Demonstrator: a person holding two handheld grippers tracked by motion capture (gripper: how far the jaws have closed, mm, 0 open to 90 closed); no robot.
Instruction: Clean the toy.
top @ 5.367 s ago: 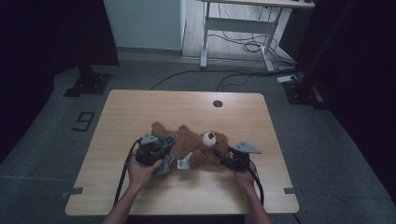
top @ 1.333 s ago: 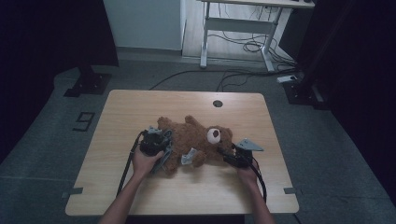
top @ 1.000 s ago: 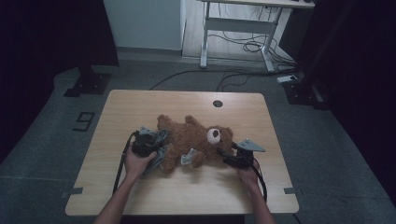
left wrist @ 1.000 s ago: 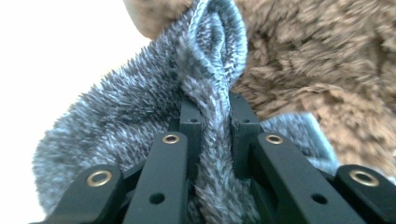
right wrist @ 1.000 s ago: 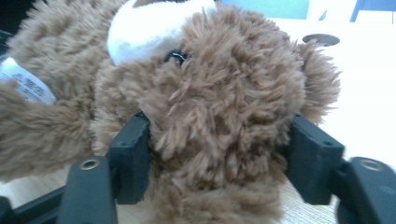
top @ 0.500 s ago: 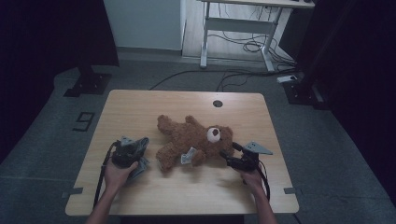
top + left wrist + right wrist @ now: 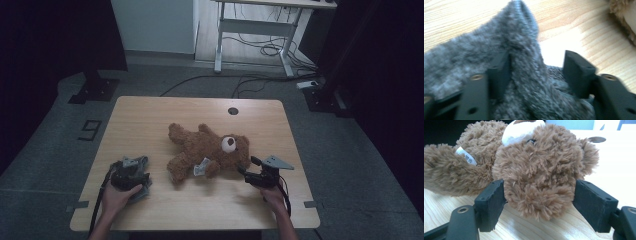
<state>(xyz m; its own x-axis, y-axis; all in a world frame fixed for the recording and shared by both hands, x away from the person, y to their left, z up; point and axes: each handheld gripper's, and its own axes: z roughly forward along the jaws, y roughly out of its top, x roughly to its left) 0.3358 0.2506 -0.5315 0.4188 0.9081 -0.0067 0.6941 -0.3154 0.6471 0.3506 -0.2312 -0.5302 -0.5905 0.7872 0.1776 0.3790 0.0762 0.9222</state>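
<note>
A brown teddy bear lies on its back mid-table, a white tag on its lower body. My right gripper is at its head. In the right gripper view the pads press the fur of the bear's head from both sides, so the right gripper is shut on it; its jaws have eased slightly wider. My left gripper rests at the table's front left. Its jaws have just been opening, with a grey fuzzy cloth lying loose between them.
The wooden table has a round cable hole near its far edge. Beyond it stands a white desk frame with cables on the floor. Dark curtains hang on both sides.
My left gripper has slid from the bear's side to the table's front left, taking the grey cloth along. The right gripper has stayed at the bear's head.
</note>
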